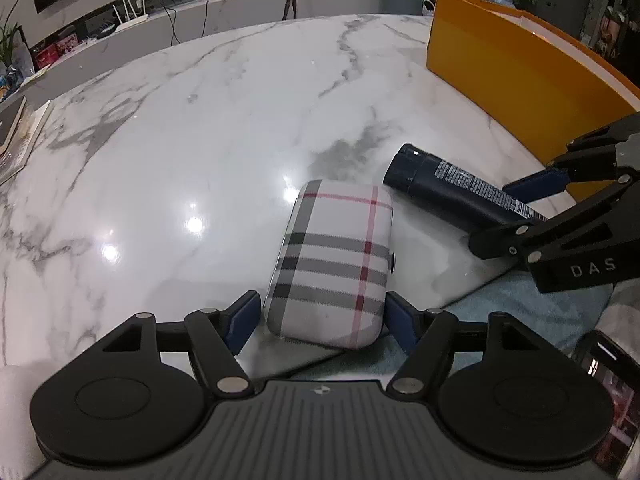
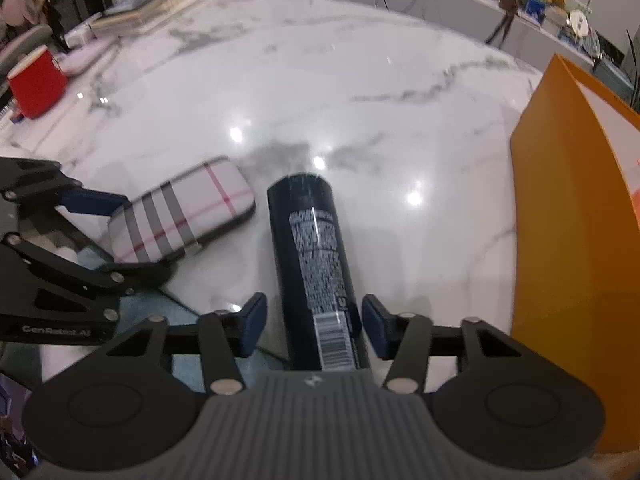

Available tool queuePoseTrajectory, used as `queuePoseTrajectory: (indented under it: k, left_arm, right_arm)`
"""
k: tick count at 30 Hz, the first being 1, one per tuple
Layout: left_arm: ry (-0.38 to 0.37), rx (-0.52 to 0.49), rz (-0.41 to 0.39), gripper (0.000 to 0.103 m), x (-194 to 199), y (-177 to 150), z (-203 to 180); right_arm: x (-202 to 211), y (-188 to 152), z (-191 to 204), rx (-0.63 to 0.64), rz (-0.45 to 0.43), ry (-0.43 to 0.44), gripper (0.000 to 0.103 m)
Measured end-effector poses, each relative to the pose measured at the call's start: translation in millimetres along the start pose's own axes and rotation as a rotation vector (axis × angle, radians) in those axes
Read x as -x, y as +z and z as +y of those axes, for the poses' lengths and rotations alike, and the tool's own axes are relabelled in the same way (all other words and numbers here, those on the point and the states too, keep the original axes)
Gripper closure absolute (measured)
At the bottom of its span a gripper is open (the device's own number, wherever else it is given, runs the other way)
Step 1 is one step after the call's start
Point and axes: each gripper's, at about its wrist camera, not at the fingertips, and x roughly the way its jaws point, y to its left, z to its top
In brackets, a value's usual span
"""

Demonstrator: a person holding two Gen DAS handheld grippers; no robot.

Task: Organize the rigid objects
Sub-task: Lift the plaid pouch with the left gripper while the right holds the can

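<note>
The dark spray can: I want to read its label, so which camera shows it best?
The right wrist view: the dark spray can runs up the middle of the picture, label text and barcode facing the camera, between the right tongs. The left wrist view shows it off to the right, foreshortened, with the label at a slant.

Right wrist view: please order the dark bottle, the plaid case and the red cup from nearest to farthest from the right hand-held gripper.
1. Dark bottle: between the right hand-held gripper's fingers, lying on the table.
2. Plaid case: to the left, beside the bottle.
3. Red cup: far left, near the table's edge.
</note>
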Motion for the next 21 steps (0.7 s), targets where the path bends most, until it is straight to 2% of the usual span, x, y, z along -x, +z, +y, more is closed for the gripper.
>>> queuePoseTrajectory:
  k: [5, 8, 17, 18, 21]
  left_arm:
    - [0.002, -0.015, -0.004, 0.023, -3, 3, -4]
    - [-0.006, 0.0, 0.0, 0.026, -4, 6, -4]
    - [-0.004, 0.015, -0.008, 0.027, -7, 9, -7]
    - [0.001, 0.018, -0.01, 0.027, -7, 9, -8]
    - [0.014, 0.034, -0.004, 0.027, -7, 11, -11]
  right_arm:
    - [-3, -4, -6, 0.019, -0.059, 0.018, 0.045]
    - [-8, -7, -11, 0.01, -0.07, 0.034, 0.045]
    - [-17, -6, -17, -0.011, -0.105, 0.079, 0.041]
    - [-17, -7, -15, -0.004, -0.108, 0.074, 0.042]
    - [-17, -8, -13, 0.011, -0.117, 0.042, 0.054]
